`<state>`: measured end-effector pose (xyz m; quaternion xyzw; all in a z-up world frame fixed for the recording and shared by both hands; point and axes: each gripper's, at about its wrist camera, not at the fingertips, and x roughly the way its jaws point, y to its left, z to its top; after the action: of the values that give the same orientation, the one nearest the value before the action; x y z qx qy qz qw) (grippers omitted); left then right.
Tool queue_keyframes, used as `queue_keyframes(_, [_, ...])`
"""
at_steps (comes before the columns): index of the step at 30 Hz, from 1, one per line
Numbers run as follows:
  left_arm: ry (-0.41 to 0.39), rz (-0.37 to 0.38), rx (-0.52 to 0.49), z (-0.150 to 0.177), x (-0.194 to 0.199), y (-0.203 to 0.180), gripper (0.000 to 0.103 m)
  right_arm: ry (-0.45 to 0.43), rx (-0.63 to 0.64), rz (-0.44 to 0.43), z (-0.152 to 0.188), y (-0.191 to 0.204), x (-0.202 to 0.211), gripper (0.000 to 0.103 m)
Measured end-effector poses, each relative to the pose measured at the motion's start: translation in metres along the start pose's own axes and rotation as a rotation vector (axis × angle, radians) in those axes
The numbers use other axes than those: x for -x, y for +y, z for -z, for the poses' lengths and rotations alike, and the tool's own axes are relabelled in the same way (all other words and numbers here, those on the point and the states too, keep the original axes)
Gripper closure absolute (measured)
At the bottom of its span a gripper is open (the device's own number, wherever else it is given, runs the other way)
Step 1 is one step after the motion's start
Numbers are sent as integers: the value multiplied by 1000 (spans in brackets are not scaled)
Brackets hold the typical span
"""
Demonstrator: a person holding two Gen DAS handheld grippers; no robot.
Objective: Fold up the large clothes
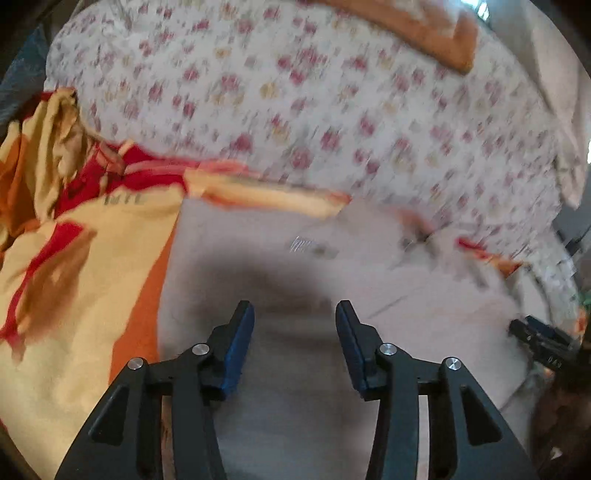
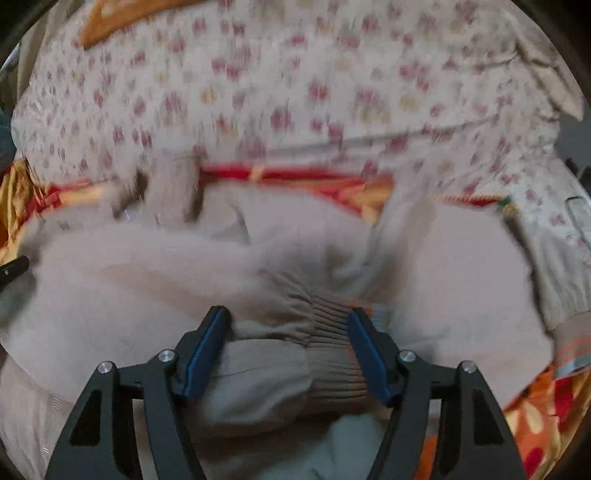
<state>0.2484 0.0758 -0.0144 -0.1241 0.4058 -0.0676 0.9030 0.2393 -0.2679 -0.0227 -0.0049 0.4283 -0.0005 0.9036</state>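
A large pale beige sweatshirt (image 1: 303, 258) lies spread on a bed; it also fills the right wrist view (image 2: 129, 280). My left gripper (image 1: 294, 314) is open and empty just above the sweatshirt's flat body. My right gripper (image 2: 288, 317) is open, its blue-padded fingers (image 2: 207, 347) standing on either side of a sleeve with a ribbed cuff (image 2: 332, 332). The jaws are wide apart and not closed on the cloth. The right gripper also shows at the right edge of the left wrist view (image 1: 539, 336).
A floral white bedsheet (image 1: 332, 110) covers the bed beyond the sweatshirt. A yellow, orange and red cloth (image 1: 66, 258) lies bunched at the left, and its edge shows behind the sweatshirt (image 2: 295, 177). An orange pillow (image 1: 424, 29) lies at the far side.
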Motion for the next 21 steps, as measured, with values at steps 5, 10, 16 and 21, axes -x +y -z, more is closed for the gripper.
queue_keyframes(5, [58,-35,43,-1,-18,9,63,-7,-4,-85,-5,8,-14,24])
queue_keyframes(10, [113,-29,42,3,-26,8,62,-3,18,-63,-6,6,-8,24])
queue_keyframes(16, [83,34,62,2,-6,2,62,-209,-25,73,6,-95,96,14])
queue_keyframes(21, [83,77,30,3,1,-12,62,-176,-43,262,41,-201,120,14])
